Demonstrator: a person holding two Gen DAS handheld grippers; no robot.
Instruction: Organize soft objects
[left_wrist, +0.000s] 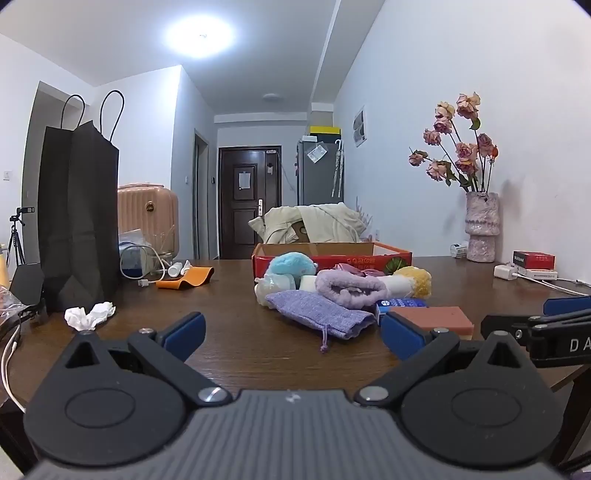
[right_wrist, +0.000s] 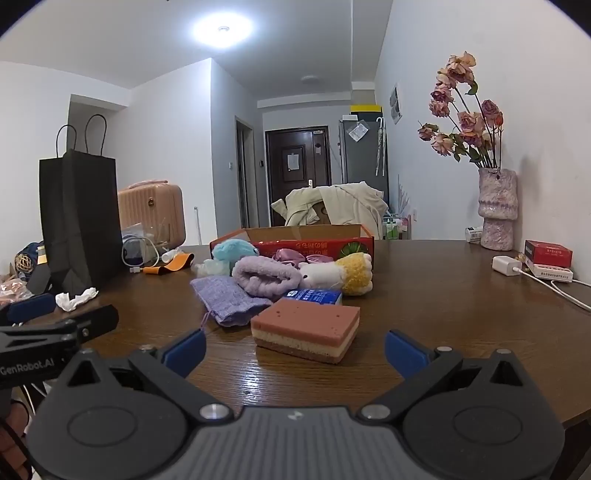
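Note:
A heap of soft things lies mid-table before a red cardboard box (left_wrist: 391, 254) (right_wrist: 314, 245): a blue plush (left_wrist: 291, 264) (right_wrist: 232, 249), a lilac fluffy cloth (left_wrist: 351, 290) (right_wrist: 264, 277), a purple knit pouch (left_wrist: 321, 312) (right_wrist: 229, 299), a white-and-yellow plush (left_wrist: 413, 282) (right_wrist: 347, 275) and a layered pink sponge (left_wrist: 432, 319) (right_wrist: 306, 328). My left gripper (left_wrist: 291, 334) hovers open, short of the pouch. Open too, my right gripper (right_wrist: 295, 349) (left_wrist: 535, 321) faces the sponge, which lies just ahead of its fingertips. Neither holds anything.
A tall black paper bag (left_wrist: 77, 218) (right_wrist: 79, 221) stands at the left with crumpled tissue (left_wrist: 90, 314) (right_wrist: 75, 298) before it. An orange strap (left_wrist: 184, 278) and cables lie behind. A vase of dried roses (left_wrist: 480, 225) (right_wrist: 496, 210) and small boxes (right_wrist: 548, 254) line the right wall.

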